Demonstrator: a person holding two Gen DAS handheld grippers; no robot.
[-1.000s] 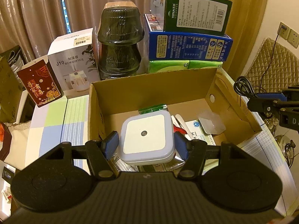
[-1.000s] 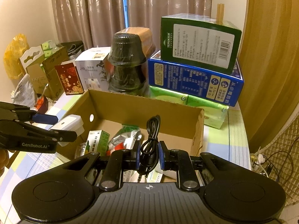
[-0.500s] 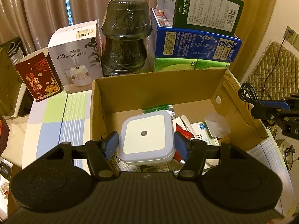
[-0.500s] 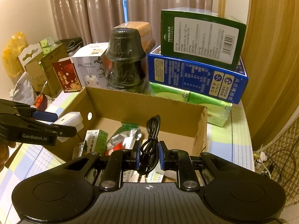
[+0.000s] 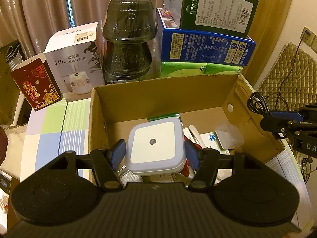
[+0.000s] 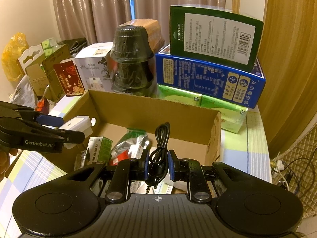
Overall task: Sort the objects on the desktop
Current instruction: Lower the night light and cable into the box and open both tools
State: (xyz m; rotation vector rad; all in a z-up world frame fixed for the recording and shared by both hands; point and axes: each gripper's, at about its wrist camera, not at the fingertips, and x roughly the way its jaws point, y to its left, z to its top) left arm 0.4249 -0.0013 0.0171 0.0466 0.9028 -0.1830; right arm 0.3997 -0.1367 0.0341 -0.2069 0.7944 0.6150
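My left gripper clamps a square white night light by its two sides, holding it above the near left part of an open cardboard box on the table. My right gripper is closed on a coiled black cable, its loop sticking up past the blue pads, over the box's right side. Inside the box lie a small green-and-white carton and a crumpled foil packet; behind it stand stacked dark bowls and piled product boxes.
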